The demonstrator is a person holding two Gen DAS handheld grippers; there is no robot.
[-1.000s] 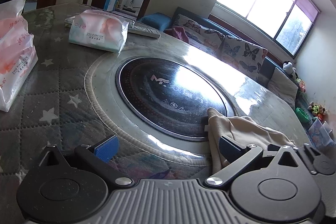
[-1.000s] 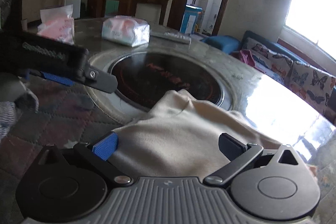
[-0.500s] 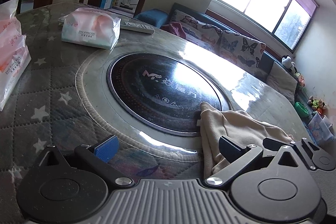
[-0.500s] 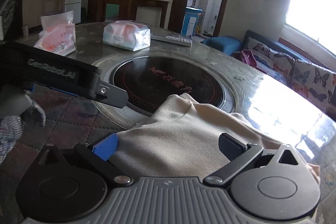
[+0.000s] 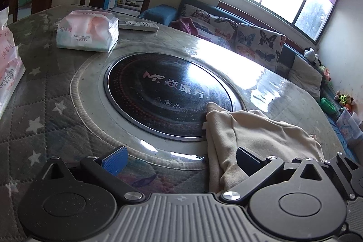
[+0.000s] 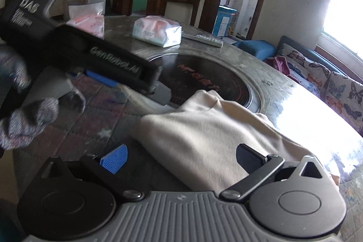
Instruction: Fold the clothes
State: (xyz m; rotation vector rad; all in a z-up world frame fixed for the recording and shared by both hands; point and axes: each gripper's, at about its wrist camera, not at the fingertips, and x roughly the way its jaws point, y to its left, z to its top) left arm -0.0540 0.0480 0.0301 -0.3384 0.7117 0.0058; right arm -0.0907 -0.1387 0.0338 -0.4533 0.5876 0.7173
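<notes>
Beige garment (image 6: pixel 204 135) beside black hob (image 5: pixel 168 94), tissue packs (image 5: pixel 87 34) beyond.

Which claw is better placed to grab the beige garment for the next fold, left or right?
Right, probably. The right claw is open with the beige garment lying directly between its fingers. The left claw is also open, but the cloth only reaches its right finger; mostly bare table lies ahead.

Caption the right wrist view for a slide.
Open right gripper over a cream fabric garment on the round quilted table; left gripper reaching in beside it.
</notes>
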